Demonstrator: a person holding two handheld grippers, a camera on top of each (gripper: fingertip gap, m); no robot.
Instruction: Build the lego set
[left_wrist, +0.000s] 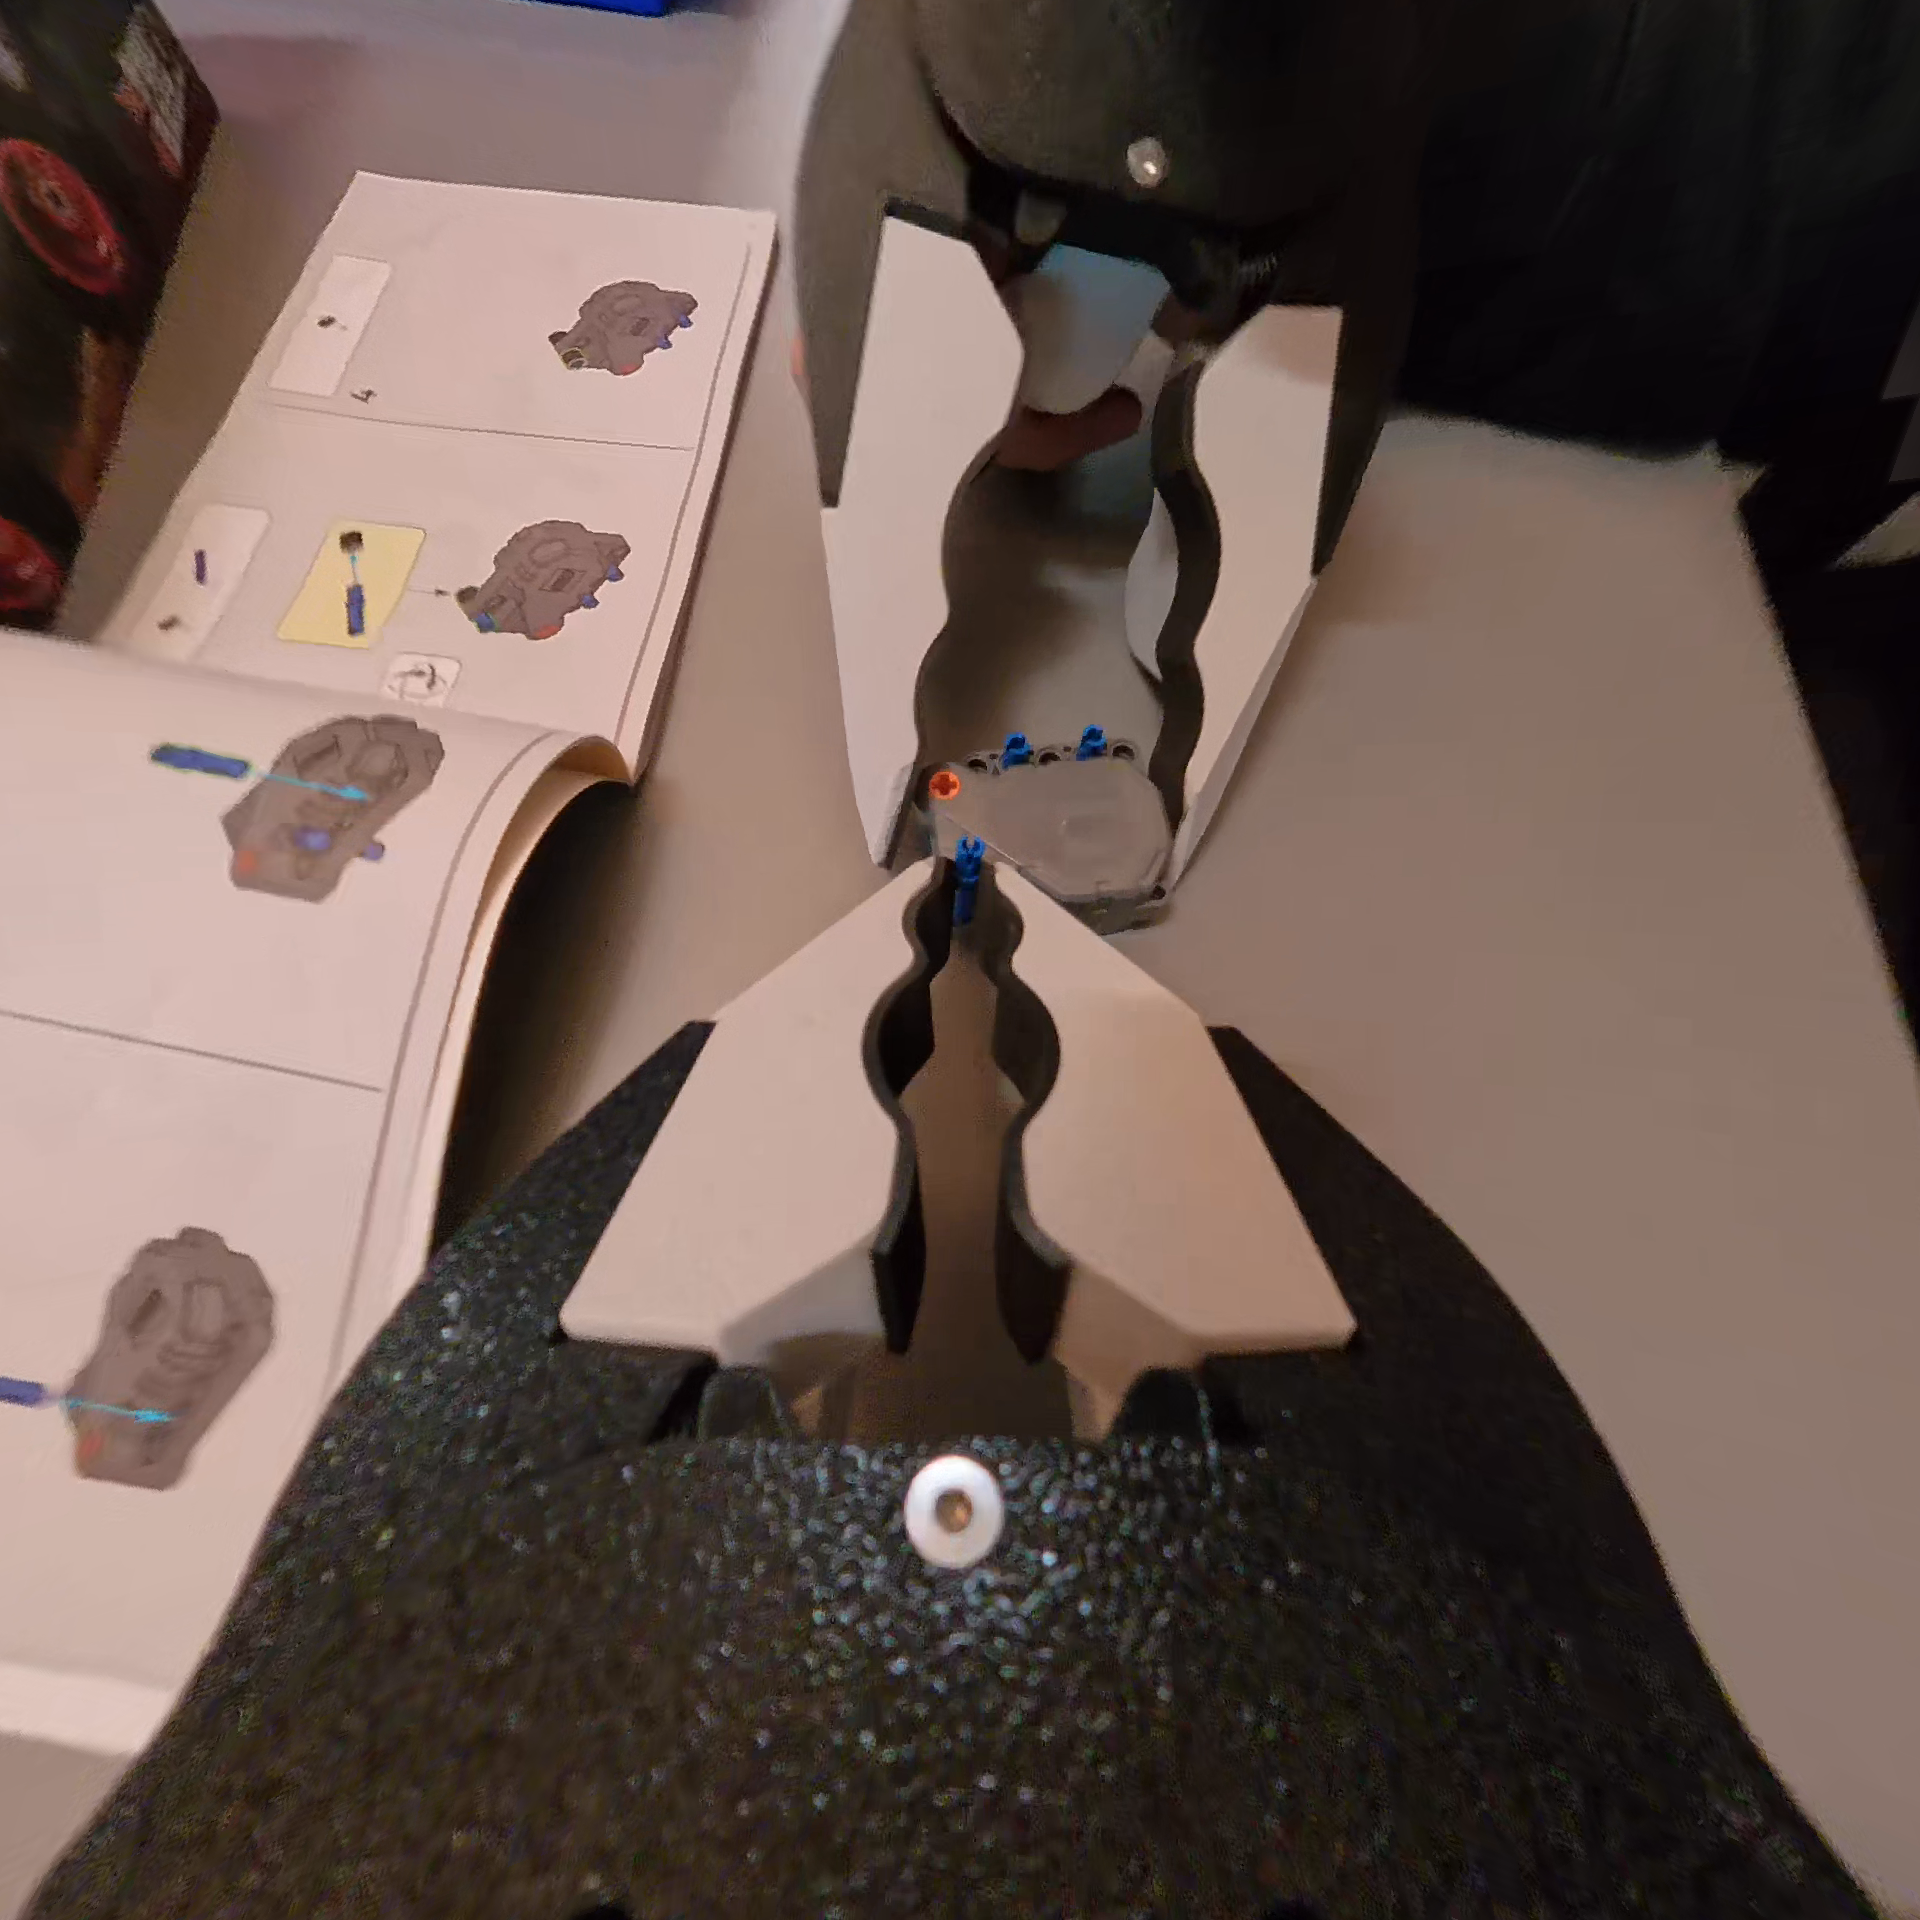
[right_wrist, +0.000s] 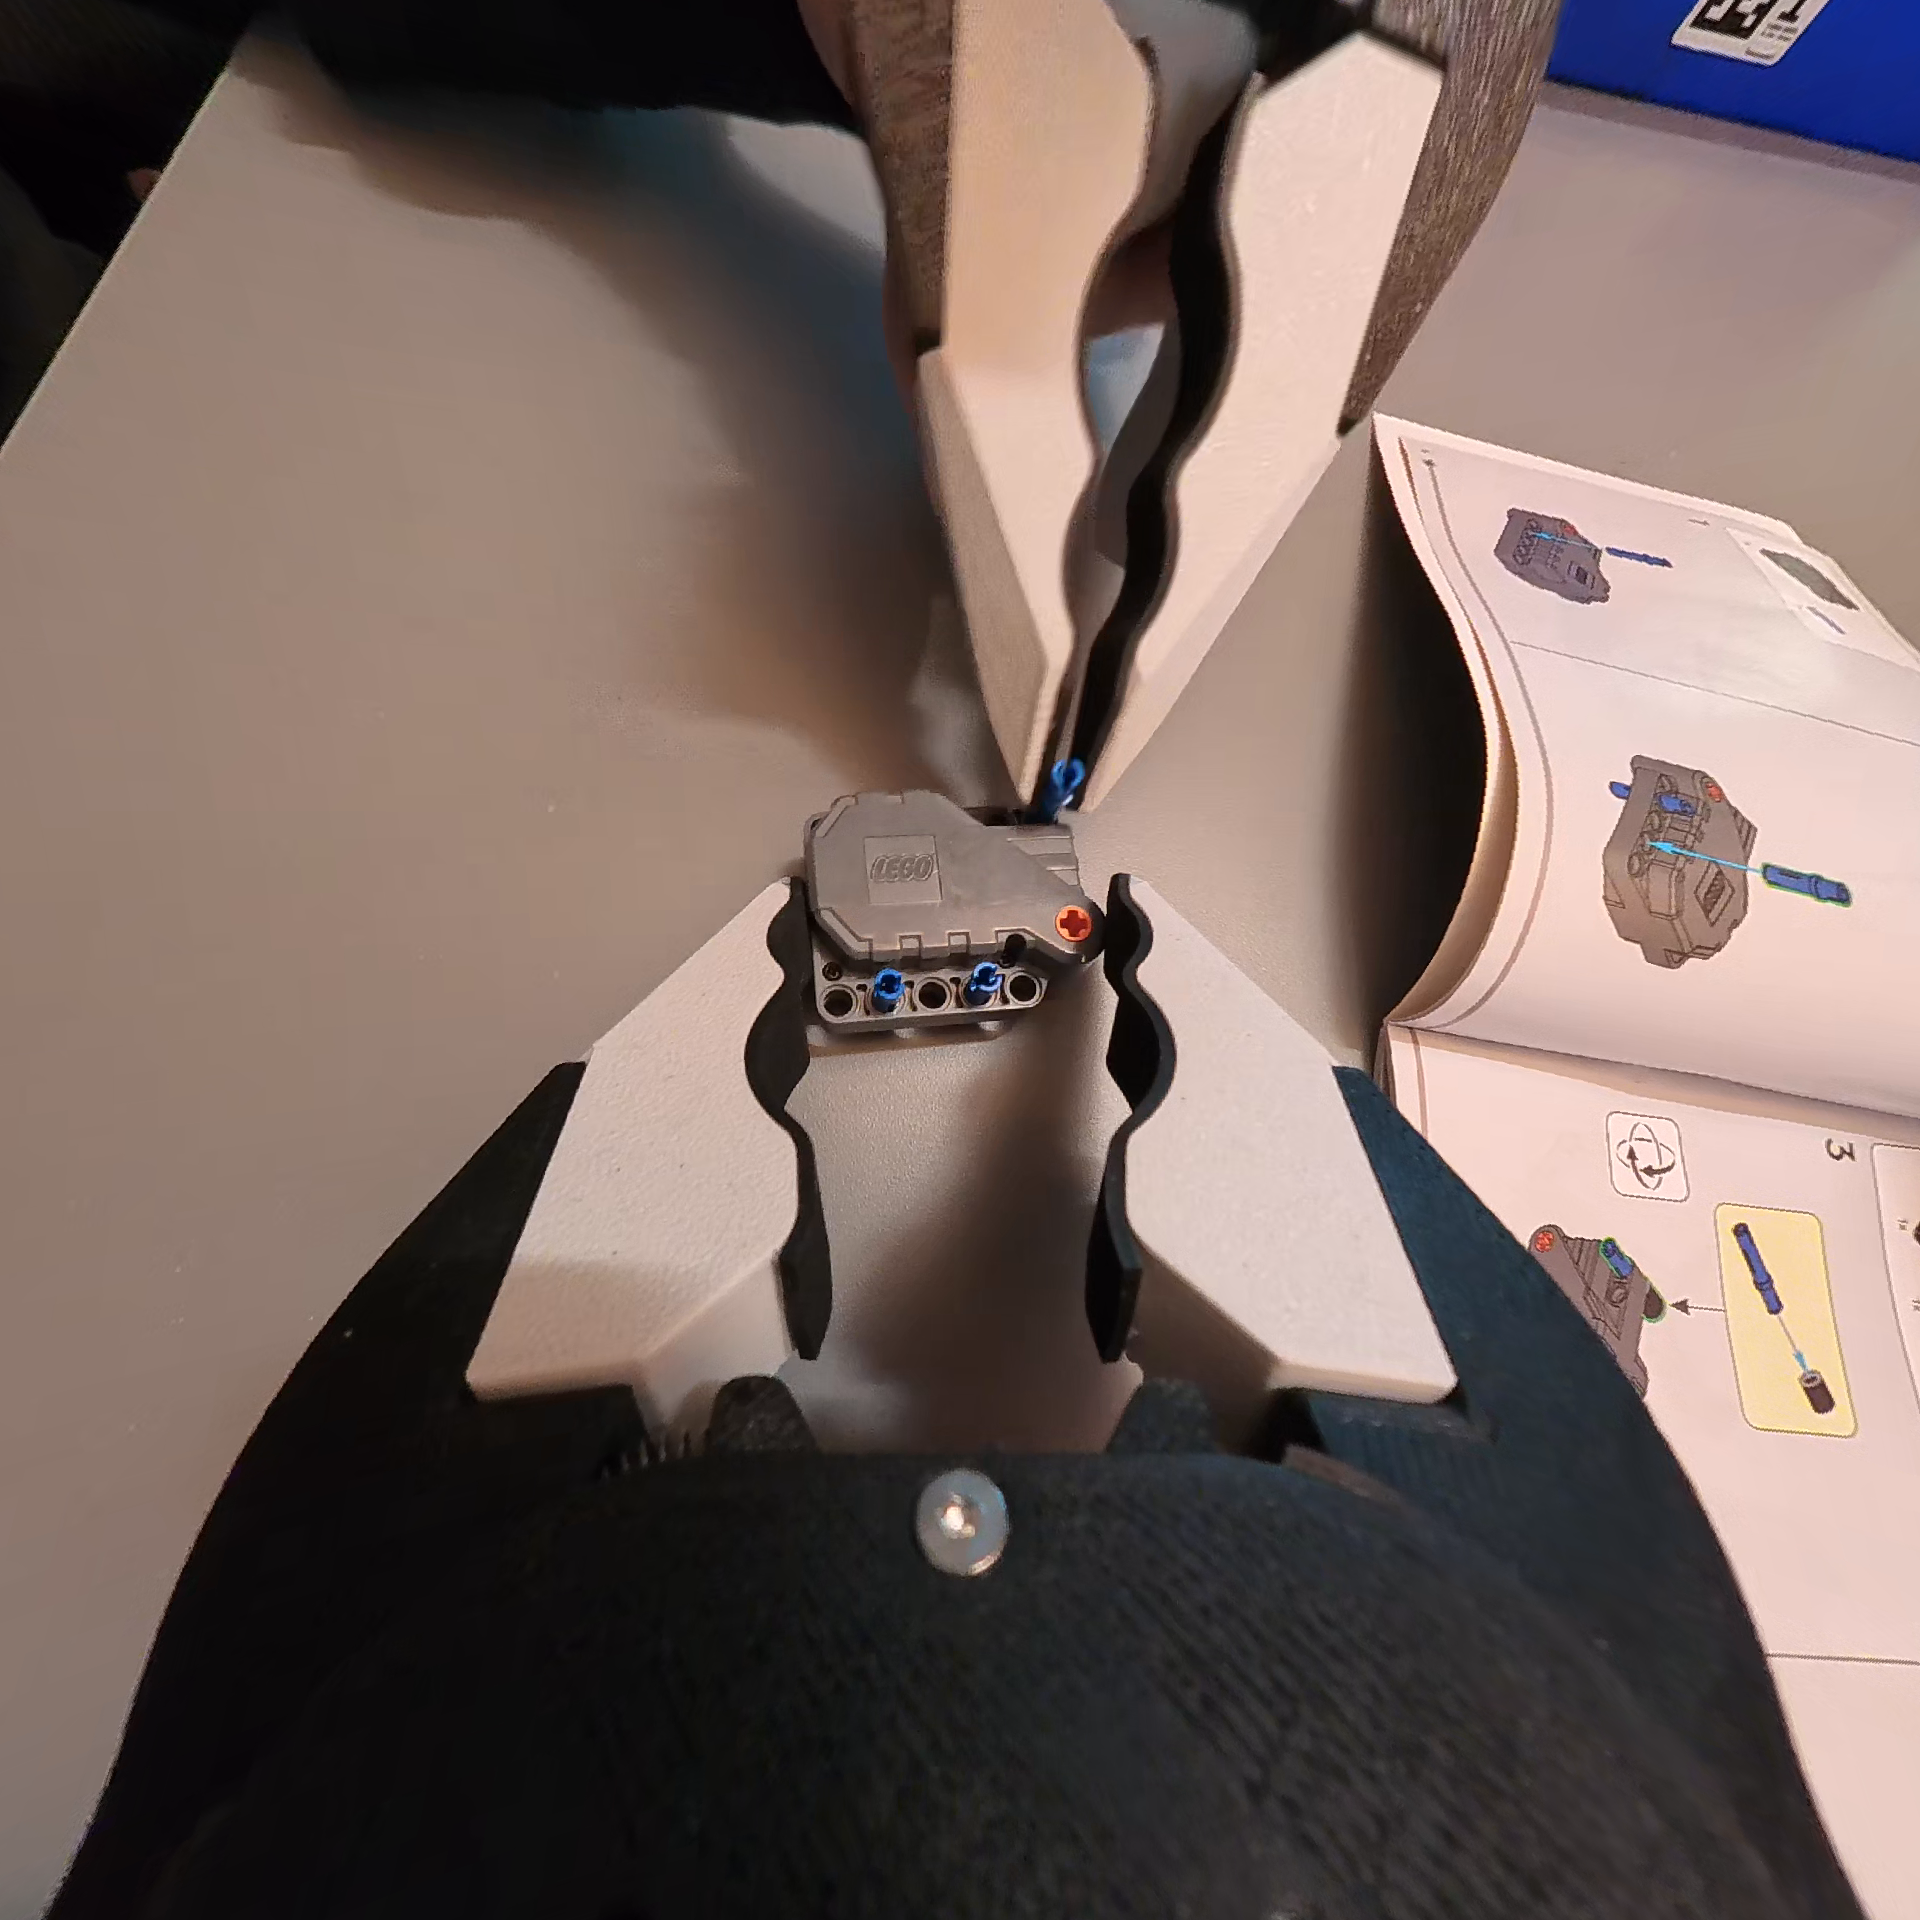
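The left tool (left_wrist: 964, 883) is squeezed shut on a small blue pin (left_wrist: 966, 878), its tip touching the gray motor block (right_wrist: 940, 899). The right tool (right_wrist: 951, 914) is part open, its two fingers gripping the block's sides on the table (right_wrist: 416, 623). Two more blue pins (right_wrist: 930, 985) stick out of the block's near side. The open instruction book (left_wrist: 260, 831) lies on the left.

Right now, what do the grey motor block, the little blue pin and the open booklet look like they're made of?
Grey motor block: hard moulded plastic by the look, with a smooth satin sheen and crisp edges.
Blue pin, pinched in the left hand-held gripper: probably glossy plastic; too small to be sure.
Booklet: printed paper, since its pages curl at the spine.
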